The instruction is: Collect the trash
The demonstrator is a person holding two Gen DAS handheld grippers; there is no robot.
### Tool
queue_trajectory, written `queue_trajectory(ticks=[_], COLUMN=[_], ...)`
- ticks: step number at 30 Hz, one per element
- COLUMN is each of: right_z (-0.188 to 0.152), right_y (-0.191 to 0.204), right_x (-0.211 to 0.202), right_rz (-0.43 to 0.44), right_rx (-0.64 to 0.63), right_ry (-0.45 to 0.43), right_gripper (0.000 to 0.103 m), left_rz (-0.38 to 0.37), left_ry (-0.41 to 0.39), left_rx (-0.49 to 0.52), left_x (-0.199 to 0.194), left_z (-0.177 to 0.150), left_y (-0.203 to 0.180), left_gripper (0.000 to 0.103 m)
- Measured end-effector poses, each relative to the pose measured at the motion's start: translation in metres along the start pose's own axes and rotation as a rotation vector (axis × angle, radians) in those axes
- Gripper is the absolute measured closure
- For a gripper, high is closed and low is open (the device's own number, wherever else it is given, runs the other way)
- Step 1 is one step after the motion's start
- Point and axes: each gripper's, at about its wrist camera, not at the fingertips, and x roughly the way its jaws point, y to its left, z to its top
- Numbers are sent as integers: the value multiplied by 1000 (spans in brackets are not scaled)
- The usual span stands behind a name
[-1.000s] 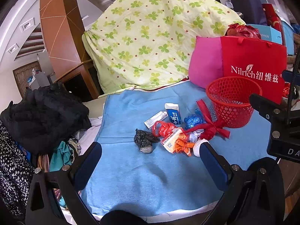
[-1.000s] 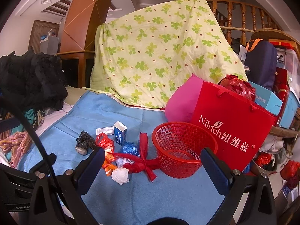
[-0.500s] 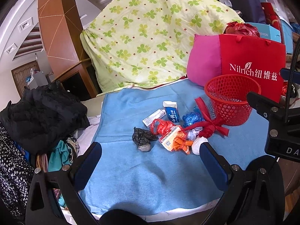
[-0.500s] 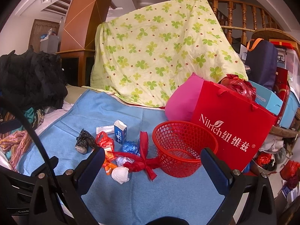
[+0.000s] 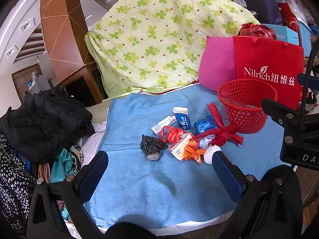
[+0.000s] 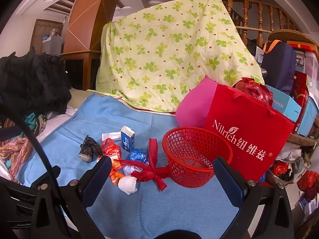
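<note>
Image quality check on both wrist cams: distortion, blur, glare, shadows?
Left wrist: strong fisheye bowing with black corner vignette; trash pile, including the blue box, is sharp. Right wrist: same barrel warp; red basket crisp; soft daylight, faint shadows, no glare on the blue cloth.

Left wrist view: looks forward and down over the blue cloth (image 5: 151,183), from the near edge.
Right wrist view: lower, more level, nearer to the red basket (image 6: 196,157).
Shared part: trash pile (image 5: 185,137), red basket, red bag (image 6: 247,131).

Red bag (image 6: 247,131) — "Nilrich 纽维兹"; light-blue box (image 6: 283,104) — "FASHION".
</note>
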Motion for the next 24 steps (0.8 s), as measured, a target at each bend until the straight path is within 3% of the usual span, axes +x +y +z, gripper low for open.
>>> queue_trajectory(ticks=[11, 19, 24], right_z=[1, 2, 0], right_y=[1, 8, 11], right_x=[-1, 4, 5], right_rz=[-20, -35, -36], right_rx=[-20, -68, -67], right_ry=[-28, 30, -6], right_gripper=[0, 0, 0], left_rz=[0, -5, -5], left_ry=[1, 11, 12], left_rx=[-5, -12, -12], left_x=[1, 4, 5], left_z=[-1, -1, 0], left_y=[-1, 4, 5], left_gripper=[0, 0, 0])
